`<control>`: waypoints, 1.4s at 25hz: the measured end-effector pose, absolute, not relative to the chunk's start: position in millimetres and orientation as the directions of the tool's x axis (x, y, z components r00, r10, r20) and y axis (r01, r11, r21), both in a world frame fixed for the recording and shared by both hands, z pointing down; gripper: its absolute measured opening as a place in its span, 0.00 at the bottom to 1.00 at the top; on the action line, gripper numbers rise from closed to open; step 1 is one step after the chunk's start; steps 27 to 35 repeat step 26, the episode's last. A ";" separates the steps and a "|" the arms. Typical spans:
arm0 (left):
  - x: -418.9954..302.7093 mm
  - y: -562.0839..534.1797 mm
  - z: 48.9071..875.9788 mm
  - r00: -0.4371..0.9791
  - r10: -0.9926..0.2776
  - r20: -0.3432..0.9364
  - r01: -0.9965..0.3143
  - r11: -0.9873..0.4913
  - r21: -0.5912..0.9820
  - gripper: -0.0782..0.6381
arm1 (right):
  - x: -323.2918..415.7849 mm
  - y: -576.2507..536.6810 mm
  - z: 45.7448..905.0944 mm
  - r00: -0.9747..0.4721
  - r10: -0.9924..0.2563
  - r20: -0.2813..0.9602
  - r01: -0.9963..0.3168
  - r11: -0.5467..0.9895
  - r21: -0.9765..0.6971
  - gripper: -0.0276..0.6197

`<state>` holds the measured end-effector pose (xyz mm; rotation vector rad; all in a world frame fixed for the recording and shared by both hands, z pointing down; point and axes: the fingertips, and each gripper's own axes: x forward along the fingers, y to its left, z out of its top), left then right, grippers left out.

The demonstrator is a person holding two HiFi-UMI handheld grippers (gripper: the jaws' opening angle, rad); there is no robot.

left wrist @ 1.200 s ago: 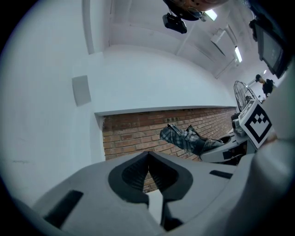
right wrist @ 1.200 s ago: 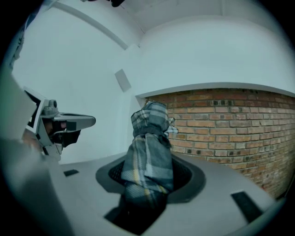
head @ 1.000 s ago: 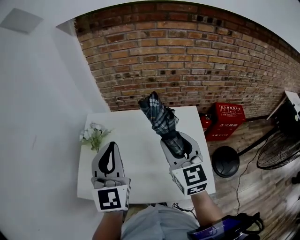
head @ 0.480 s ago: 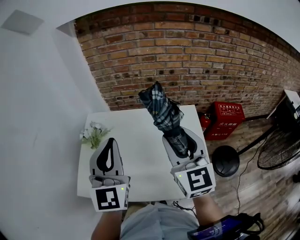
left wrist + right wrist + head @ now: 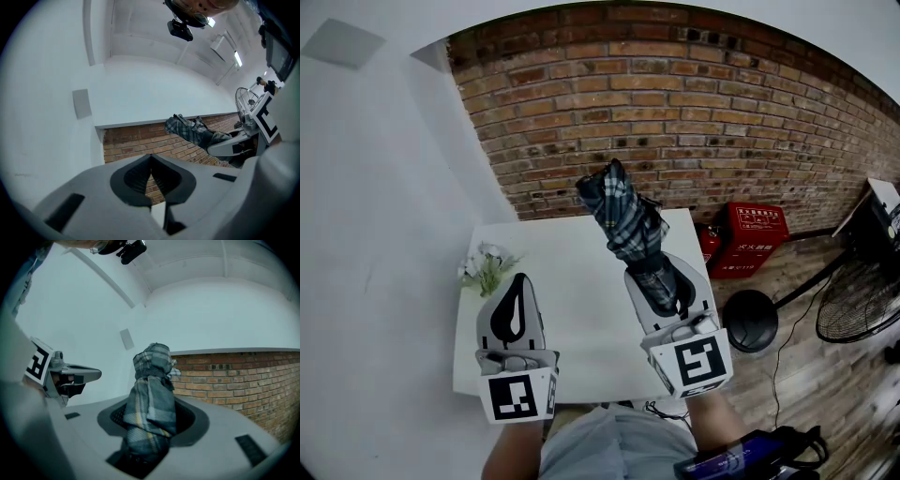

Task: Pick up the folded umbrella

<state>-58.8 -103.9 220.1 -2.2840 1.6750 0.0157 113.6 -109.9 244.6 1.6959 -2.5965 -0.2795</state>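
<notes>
We see the right gripper (image 5: pixel 661 284) clamped on the folded umbrella (image 5: pixel 623 216). In the right gripper view its jaws stand partly apart, and the pads press on both sides of the plaid cloth near the umbrella's (image 5: pixel 152 394) lower end. The rest of the bundle rises out past the right gripper's (image 5: pixel 150 425) tips. In the head view the umbrella sits over the far right part of the white table (image 5: pixel 581 281). Its free end reaches beyond the far edge and shows against the brick wall (image 5: pixel 694 122). No part of it that we can see touches the tabletop.

The left gripper (image 5: pixel 520 281) hangs over the near left of the table, well apart from the umbrella. In its own view the left gripper's (image 5: pixel 151 158) jaws meet at the tips with nothing between them. That view also shows the umbrella (image 5: pixel 190 131) off to the right.

A small bunch of white flowers (image 5: pixel 487 267) lies at the table's left edge, just beyond the left gripper. On the floor to the right we see red boxes (image 5: pixel 750 239) against the wall and a fan (image 5: pixel 853 300) farther right.
</notes>
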 end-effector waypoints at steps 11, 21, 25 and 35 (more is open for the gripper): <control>-58.4 -103.5 221.4 0.320 -0.928 -0.189 -0.932 -0.273 -0.239 0.12 | 112.8 -108.6 240.2 -0.405 -0.909 -0.096 -0.907 0.385 0.174 0.35; -59.9 -102.4 219.4 0.312 -0.931 -0.192 -0.933 -0.262 -0.246 0.12 | 112.1 -108.2 240.1 -0.414 -0.905 -0.094 -0.902 0.395 0.173 0.35; -60.7 -103.2 219.7 0.310 -0.932 -0.190 -0.933 -0.260 -0.248 0.12 | 111.7 -109.5 240.0 -0.416 -0.905 -0.095 -0.902 0.396 0.172 0.35; -60.9 -103.4 219.8 0.310 -0.932 -0.189 -0.933 -0.260 -0.248 0.12 | 111.7 -109.9 240.0 -0.416 -0.904 -0.094 -0.902 0.397 0.172 0.35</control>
